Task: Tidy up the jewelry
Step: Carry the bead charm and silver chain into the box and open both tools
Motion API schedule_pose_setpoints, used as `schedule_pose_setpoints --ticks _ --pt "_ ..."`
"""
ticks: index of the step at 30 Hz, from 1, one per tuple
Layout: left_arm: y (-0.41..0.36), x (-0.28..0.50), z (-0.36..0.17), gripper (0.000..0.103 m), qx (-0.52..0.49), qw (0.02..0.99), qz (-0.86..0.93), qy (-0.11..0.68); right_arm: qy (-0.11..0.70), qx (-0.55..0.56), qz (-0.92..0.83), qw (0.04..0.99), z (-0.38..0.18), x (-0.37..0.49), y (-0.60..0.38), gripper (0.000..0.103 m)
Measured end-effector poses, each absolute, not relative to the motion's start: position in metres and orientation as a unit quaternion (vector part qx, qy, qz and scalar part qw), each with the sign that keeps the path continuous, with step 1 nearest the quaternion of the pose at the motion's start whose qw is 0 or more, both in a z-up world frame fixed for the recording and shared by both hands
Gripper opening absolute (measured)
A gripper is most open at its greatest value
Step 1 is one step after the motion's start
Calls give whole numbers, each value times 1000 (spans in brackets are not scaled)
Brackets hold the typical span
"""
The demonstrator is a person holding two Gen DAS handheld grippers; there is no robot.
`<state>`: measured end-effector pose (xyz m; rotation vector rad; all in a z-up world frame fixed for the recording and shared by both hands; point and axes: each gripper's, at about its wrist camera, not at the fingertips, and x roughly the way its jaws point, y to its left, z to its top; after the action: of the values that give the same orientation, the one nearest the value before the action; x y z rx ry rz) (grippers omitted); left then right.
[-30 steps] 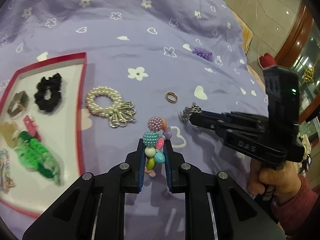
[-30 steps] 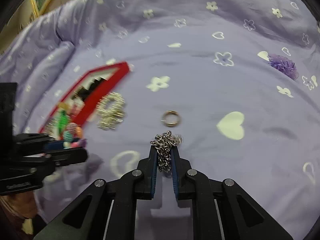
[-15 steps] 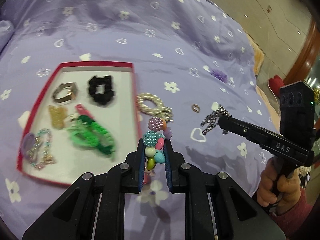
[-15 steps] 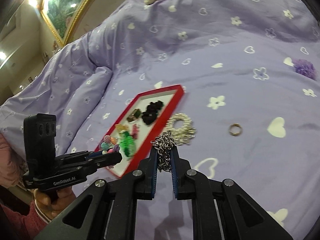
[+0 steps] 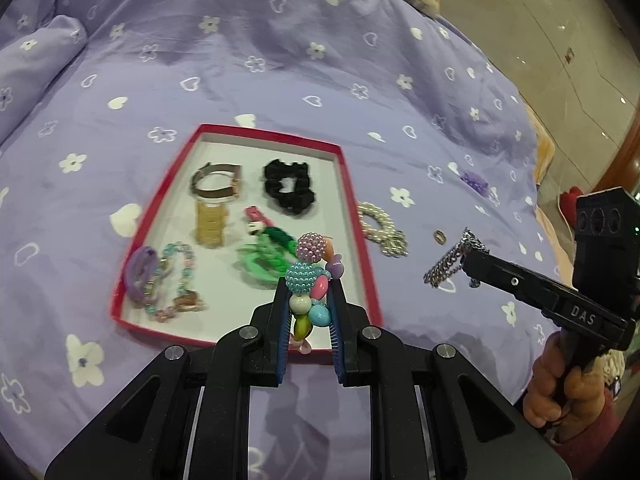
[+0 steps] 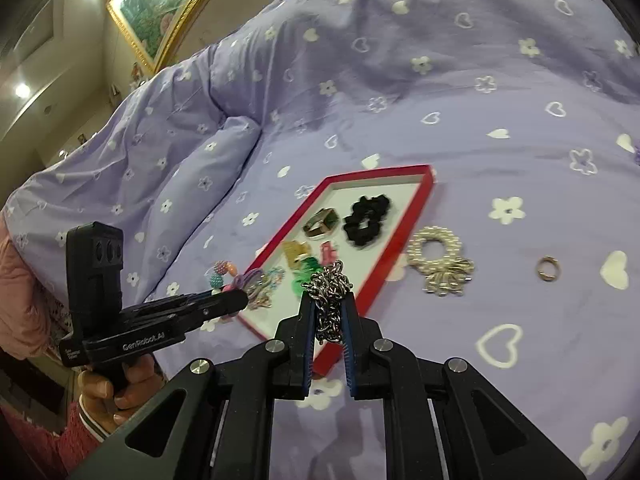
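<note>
Left wrist view: left hand-held gripper nearly closed, pads clamped on a beaded bracelet of pastel beads, held above the near right corner of the red tray. Right hand-held gripper likewise nearly closed, pinching a bunched silver chain; in the left view it sits off the tray's right edge, over the purple bedspread.

Tray lies ahead of and below both grippers, long axis running away from the left camera. Left gripper is nearer, already over the tray floor; right gripper needs to cross the right rim.

Inside the tray: black scrunchie, watch, green chain bracelet. Pearl bracelet just right of the tray, on the bedspread; small ring further right

Likely next: lower and release, bare floor at tray's near end
</note>
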<state>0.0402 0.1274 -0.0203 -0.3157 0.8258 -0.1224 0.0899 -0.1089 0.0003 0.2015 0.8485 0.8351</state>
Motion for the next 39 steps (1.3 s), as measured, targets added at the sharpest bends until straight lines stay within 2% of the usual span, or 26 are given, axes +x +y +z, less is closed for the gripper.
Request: schedule_pose_setpoints --ticks 21,39 --pt "168 55 -46 15 -151 895 -17 420 425 67 419 800 -18 106 -38 12" --pt "170 87 -85 15 -141 861 -11 489 477 3 396 785 -61 125 -4 12"
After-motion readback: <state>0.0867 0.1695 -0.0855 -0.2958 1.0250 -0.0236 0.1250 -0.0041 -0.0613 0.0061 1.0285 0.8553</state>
